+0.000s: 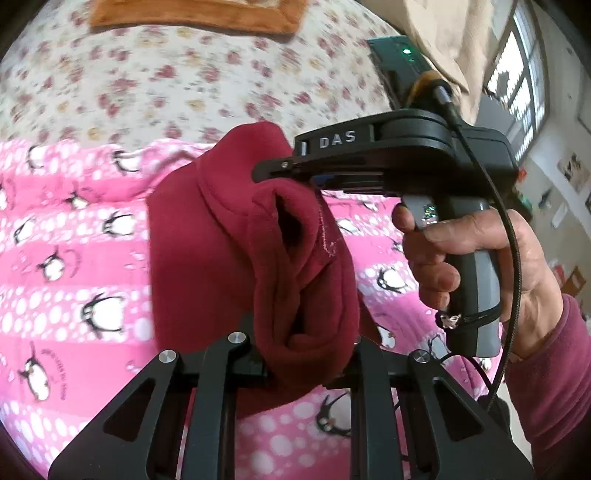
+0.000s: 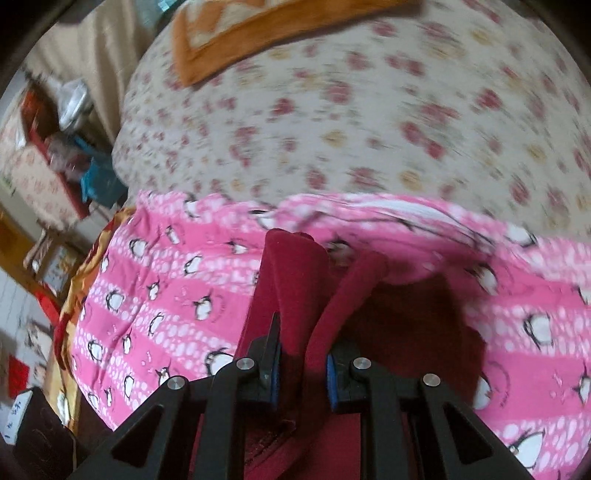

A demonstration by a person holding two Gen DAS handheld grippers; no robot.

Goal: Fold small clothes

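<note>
Both grippers, left [image 1: 295, 354] & right [image 2: 301, 373], are clamped on the garment [image 1: 229, 240]; keep it taut and lower evenly onto the blanket [image 1: 74, 258].

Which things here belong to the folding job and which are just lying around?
Part of the job:
- dark red fleece garment
- left hand-held gripper, shut on it
- right hand-held gripper, shut on it
- pink penguin blanket beneath

Lying about:
- floral bedspread
- orange-bordered cloth
- clutter beside the bed
</note>
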